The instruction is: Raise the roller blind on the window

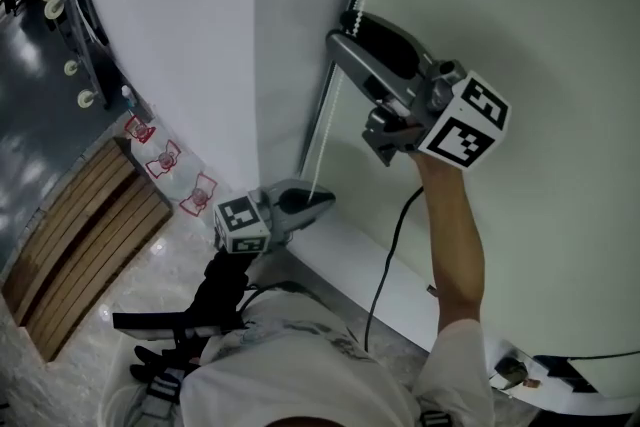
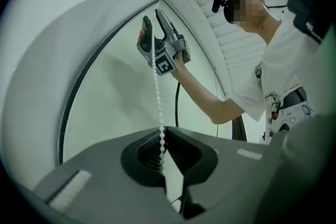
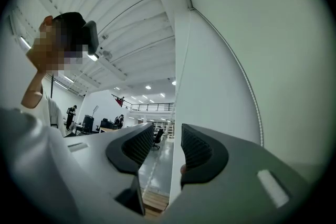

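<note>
Against the window, the pale, smooth roller blind (image 1: 560, 65) hangs lowered, its white bead chain (image 2: 156, 81) beside one edge. The left hand-held gripper (image 2: 161, 136) is clamped on the chain. The right hand-held gripper (image 3: 167, 136), higher up, gapes wide and empty. Only its own view shows a lit hall (image 3: 131, 113).

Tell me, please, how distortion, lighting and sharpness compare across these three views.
Head view: dim, even light, little distortion, right gripper sharp. Left gripper view: fisheye, black corners, window frame bowed, bead chain crisp. Right gripper view: fisheye too, small bright ceiling lights, no motion blur.
</note>
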